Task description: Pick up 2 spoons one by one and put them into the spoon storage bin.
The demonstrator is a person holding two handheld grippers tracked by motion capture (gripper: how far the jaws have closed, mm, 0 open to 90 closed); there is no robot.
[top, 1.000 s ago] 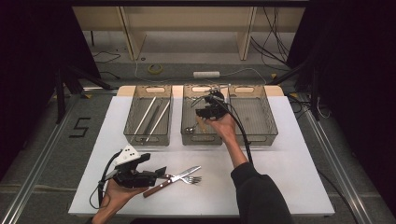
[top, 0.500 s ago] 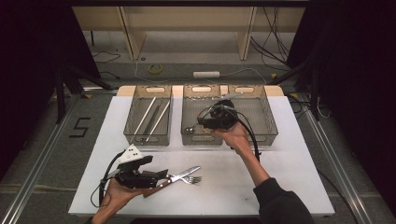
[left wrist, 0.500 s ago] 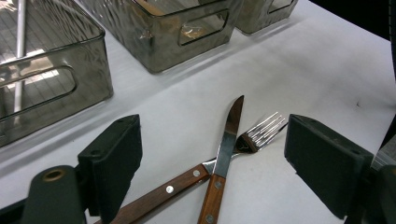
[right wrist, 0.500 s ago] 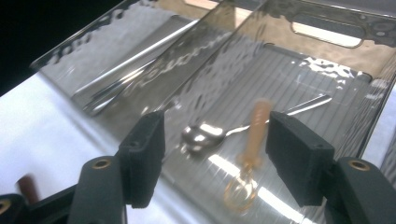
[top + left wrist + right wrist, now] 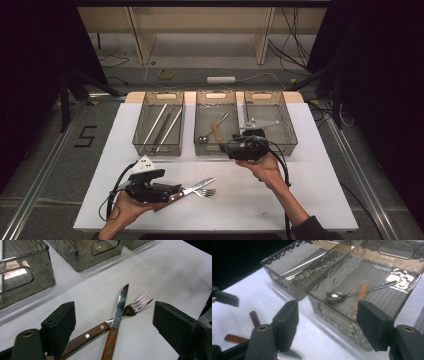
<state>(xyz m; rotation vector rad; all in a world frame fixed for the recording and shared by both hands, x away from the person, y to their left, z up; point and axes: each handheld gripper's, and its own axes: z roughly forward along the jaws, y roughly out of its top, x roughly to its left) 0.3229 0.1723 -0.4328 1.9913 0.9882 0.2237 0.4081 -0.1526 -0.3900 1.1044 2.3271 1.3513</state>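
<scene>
Two pieces of cutlery, a knife (image 5: 117, 322) and a fork (image 5: 100, 328), are lying crossed on the white table (image 5: 310, 200) at the lower centre of the high view, apparently waiting to be sorted into the trays beyond. Framing them, the left gripper (image 5: 175, 191) is hovering with its jaws spread and nothing between them, probably lining up a pick.

Higher, at centre frame, the right gripper (image 5: 225, 147) is hanging at the near wall of the middle tray (image 5: 216, 150); its jaws have just been opening and are gripping nothing. That tray is holding a spoon (image 5: 342, 295) and another wooden-handled piece. The left tray (image 5: 159, 149) is keeping long metal rods together, so each tray seems reserved for one kind.

Farther left, a black "5" (image 5: 86, 136) is marking the floor.
</scene>
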